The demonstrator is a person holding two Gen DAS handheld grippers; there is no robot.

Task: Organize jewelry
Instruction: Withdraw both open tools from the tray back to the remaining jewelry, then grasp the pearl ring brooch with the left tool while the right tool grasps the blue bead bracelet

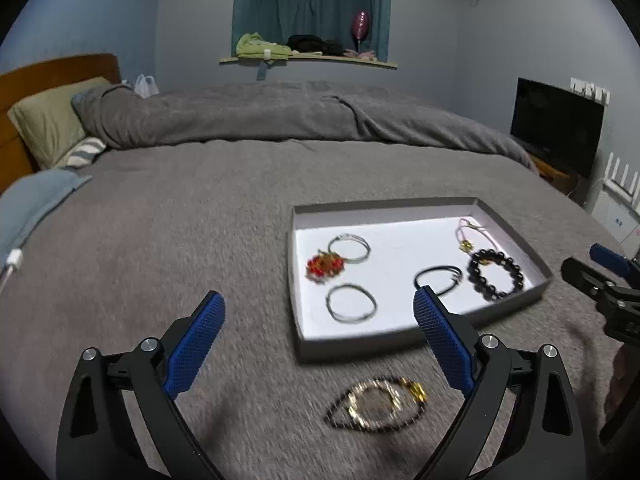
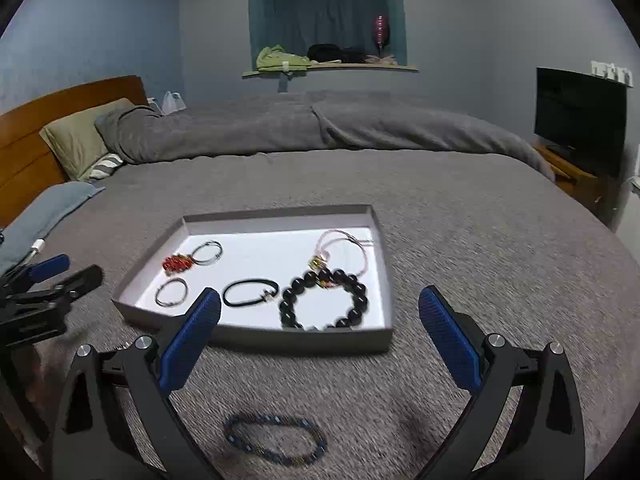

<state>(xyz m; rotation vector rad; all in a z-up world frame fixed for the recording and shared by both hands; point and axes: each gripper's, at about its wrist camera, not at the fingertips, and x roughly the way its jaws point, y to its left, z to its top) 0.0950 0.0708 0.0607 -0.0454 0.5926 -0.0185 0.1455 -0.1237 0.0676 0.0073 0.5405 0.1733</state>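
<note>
left fingers (image 1: pixel 318 306) released – gold bracelet (image 1: pixel 376 406) below | right fingers (image 2: pixel 320 300) released – blue bracelet (image 2: pixel 276 438) below

The tray (image 2: pixel 256 336) sits on the bed (image 2: pixel 460 240) with a beaded bracelet (image 2: pixel 324 298) and several rings of cord inside, while another bracelet (image 2: pixel 276 438) lies on the blanket just in front of it.
</note>
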